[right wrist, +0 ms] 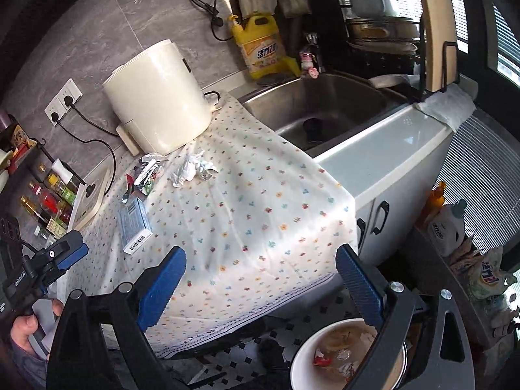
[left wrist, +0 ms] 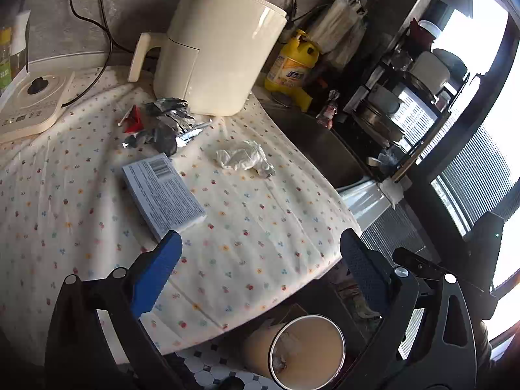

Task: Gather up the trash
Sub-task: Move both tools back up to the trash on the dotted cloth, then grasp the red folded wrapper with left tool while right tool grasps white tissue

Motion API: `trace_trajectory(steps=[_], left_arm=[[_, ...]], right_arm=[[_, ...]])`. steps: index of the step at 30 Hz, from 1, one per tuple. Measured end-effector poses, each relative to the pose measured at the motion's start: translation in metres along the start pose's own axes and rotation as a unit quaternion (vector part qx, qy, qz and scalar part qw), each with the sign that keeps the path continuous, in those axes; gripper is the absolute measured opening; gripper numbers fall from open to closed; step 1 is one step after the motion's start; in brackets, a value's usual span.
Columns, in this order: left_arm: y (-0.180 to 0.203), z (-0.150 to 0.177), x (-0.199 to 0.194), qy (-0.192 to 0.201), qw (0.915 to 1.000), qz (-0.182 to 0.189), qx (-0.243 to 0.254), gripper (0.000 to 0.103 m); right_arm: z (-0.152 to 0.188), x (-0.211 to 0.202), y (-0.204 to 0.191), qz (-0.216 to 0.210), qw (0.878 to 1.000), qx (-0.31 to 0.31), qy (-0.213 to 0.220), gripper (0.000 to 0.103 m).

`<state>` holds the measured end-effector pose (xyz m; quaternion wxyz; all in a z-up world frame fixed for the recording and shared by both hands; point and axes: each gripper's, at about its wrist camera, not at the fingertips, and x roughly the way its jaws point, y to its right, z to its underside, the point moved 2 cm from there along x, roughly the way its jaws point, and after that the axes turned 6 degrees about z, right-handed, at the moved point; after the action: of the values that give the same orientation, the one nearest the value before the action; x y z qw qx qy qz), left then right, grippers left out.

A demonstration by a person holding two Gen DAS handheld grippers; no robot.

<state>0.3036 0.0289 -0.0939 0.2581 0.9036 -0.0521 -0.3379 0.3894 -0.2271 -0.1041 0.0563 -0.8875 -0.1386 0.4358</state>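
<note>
On the flower-print tablecloth lie a crumpled white tissue, a heap of silver foil wrappers with a red scrap, and a flat blue-grey box. They also show in the right wrist view: tissue, wrappers, box. A white trash bin stands on the floor below the table edge; the right wrist view shows scraps inside the bin. My left gripper is open and empty over the table's front. My right gripper is open and empty above the front edge.
A cream air fryer stands behind the trash. An induction cooker is at the left, a yellow detergent bottle and a steel sink at the right. Oil bottles stand far left. Cables run along the wall.
</note>
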Motion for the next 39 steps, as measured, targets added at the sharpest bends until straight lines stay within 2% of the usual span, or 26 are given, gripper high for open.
trace_trajectory(steps=[9, 13, 16, 19, 21, 24, 27, 31, 34, 37, 39], left_arm=[[-0.066, -0.04, -0.004, 0.017, 0.9997, 0.001, -0.015, 0.096], [-0.094, -0.056, 0.0, 0.017, 0.9997, 0.0, -0.016, 0.09], [-0.115, -0.068, 0.006, 0.01, 0.9997, -0.004, -0.021, 0.082], [-0.132, -0.08, 0.013, 0.003, 0.9998, -0.005, -0.02, 0.073], [-0.141, -0.088, 0.018, -0.003, 0.9998, -0.005, -0.019, 0.071], [-0.152, -0.097, 0.028, -0.01, 0.9999, -0.001, -0.012, 0.071], [-0.16, -0.107, 0.038, -0.016, 0.9998, -0.005, -0.005, 0.071], [-0.172, -0.121, 0.048, -0.022, 0.9997, -0.003, -0.009, 0.071], [-0.178, -0.127, 0.064, -0.044, 0.999, -0.009, 0.005, 0.071], [-0.182, -0.131, 0.085, -0.07, 0.9963, -0.027, 0.04, 0.071], [-0.186, -0.135, 0.096, -0.083, 0.9954, -0.021, 0.043, 0.071]], right_arm=[[-0.03, 0.05, -0.068, 0.001, 1.0, -0.021, -0.003, 0.091], [-0.042, 0.073, -0.093, 0.006, 1.0, -0.023, 0.004, 0.09], [-0.05, 0.088, -0.109, 0.009, 1.0, -0.02, -0.001, 0.085], [-0.057, 0.101, -0.124, 0.008, 1.0, -0.02, -0.007, 0.075], [-0.06, 0.108, -0.132, 0.005, 1.0, -0.017, -0.014, 0.065], [-0.062, 0.117, -0.141, 0.002, 1.0, -0.015, -0.023, 0.056], [-0.066, 0.127, -0.148, 0.004, 0.999, -0.02, -0.033, 0.051], [-0.07, 0.144, -0.155, 0.006, 0.999, -0.016, -0.051, 0.049], [-0.074, 0.155, -0.159, 0.009, 0.998, -0.002, -0.058, 0.049], [-0.077, 0.166, -0.161, 0.014, 0.998, 0.006, -0.068, 0.049], [-0.08, 0.174, -0.163, 0.018, 0.997, 0.007, -0.078, 0.049]])
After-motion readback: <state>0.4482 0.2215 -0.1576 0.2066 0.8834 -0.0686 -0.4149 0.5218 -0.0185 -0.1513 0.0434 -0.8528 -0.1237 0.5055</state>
